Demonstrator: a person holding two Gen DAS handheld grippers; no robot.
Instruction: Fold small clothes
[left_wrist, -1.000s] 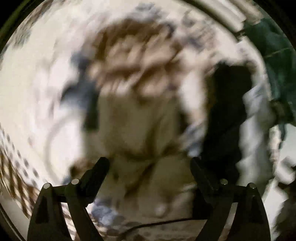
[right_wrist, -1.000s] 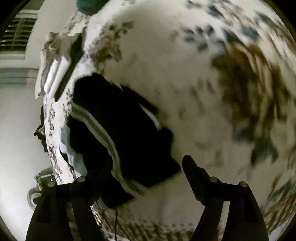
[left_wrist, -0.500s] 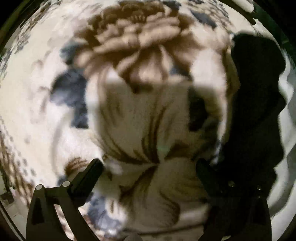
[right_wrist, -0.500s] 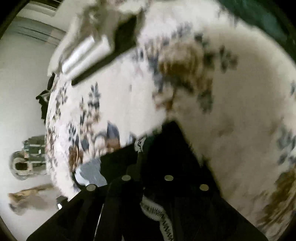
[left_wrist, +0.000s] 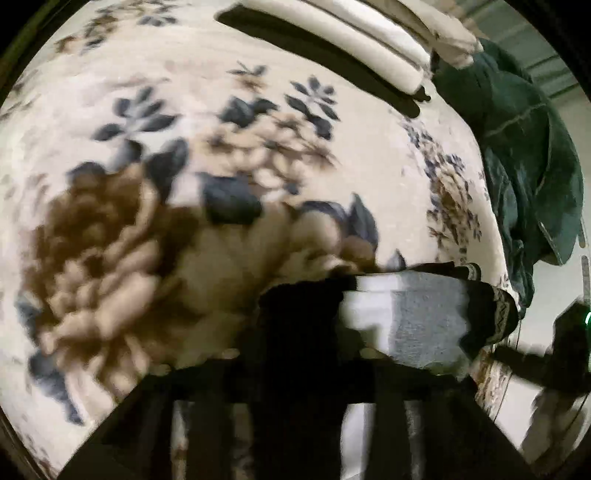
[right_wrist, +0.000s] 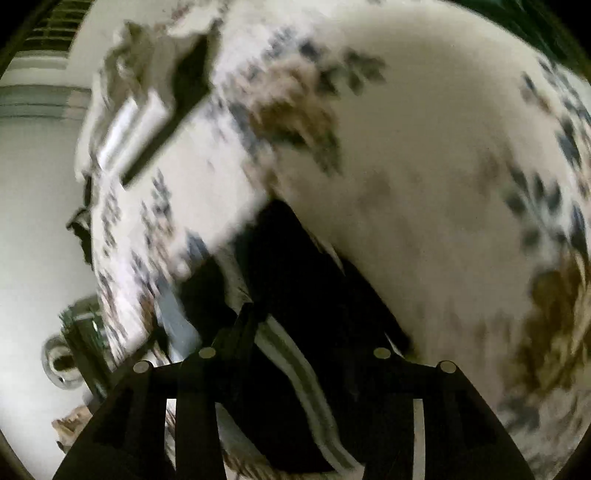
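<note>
Both views blurred by motion; lower edges dark, so the tong tips are hard to separate from the black cloth.

Left wrist view: left tongs (left_wrist: 295, 354) are narrow and closing, with a black part of the small garment (left_wrist: 413, 317) between the fingers. Whether the pads already press on it cannot be told; tips and cloth merge into one dark mass. The garment shows black, white and grey panels and a patterned band at its right end. Its long axis runs roughly left to right across the lower frame, the banded end toward the bed's edge. The near part is cut off behind the tongs.

Right wrist view: right tongs (right_wrist: 310, 332) at middling width, opening. The same garment (right_wrist: 295, 258) lies between and beyond the fingers, black with pale stripes, running from the lower centre up toward the middle. No pad visibly presses on it.

The garment lies on a floral blanket (left_wrist: 184, 147) covering the bed. A folded pale stack (left_wrist: 369, 48) sits at the far side; a dark green cloth (left_wrist: 524, 155) hangs at the right edge.

Both tongs point steeply downward at the blanket. No hand visible.
</note>
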